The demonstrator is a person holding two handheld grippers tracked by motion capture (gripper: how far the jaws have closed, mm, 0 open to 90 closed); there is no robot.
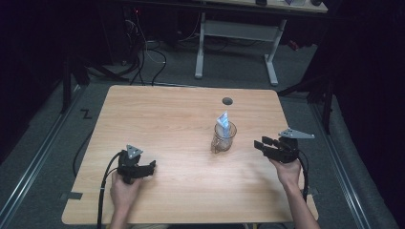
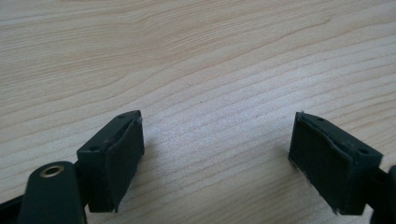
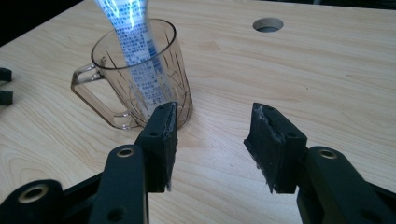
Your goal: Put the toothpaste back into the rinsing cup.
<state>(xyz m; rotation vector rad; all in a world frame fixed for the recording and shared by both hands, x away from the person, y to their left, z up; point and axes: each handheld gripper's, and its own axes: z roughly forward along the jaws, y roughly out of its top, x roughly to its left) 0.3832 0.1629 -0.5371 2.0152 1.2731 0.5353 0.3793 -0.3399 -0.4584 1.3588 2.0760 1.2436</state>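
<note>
A clear plastic mug (image 1: pixel 224 138) (image 3: pixel 140 77) with a handle stands upright right of the table's middle. A blue-and-white tube (image 1: pixel 223 120) (image 3: pixel 135 42) leans inside it and sticks out above the rim. My right gripper (image 1: pixel 260 144) (image 3: pixel 212 144) is open just right of the mug, jaws pointing toward it with bare wood between them. My left gripper (image 1: pixel 154 164) (image 2: pixel 217 158) rests low at the front left, open wide over bare wood, with nothing between its pads.
The wooden table (image 1: pixel 157 114) has a round cable hole (image 1: pixel 227 100) (image 3: pixel 267 24) behind the mug. Beyond the far edge stand a white desk frame (image 1: pixel 239 33) and loose cables (image 1: pixel 148 57) on the floor.
</note>
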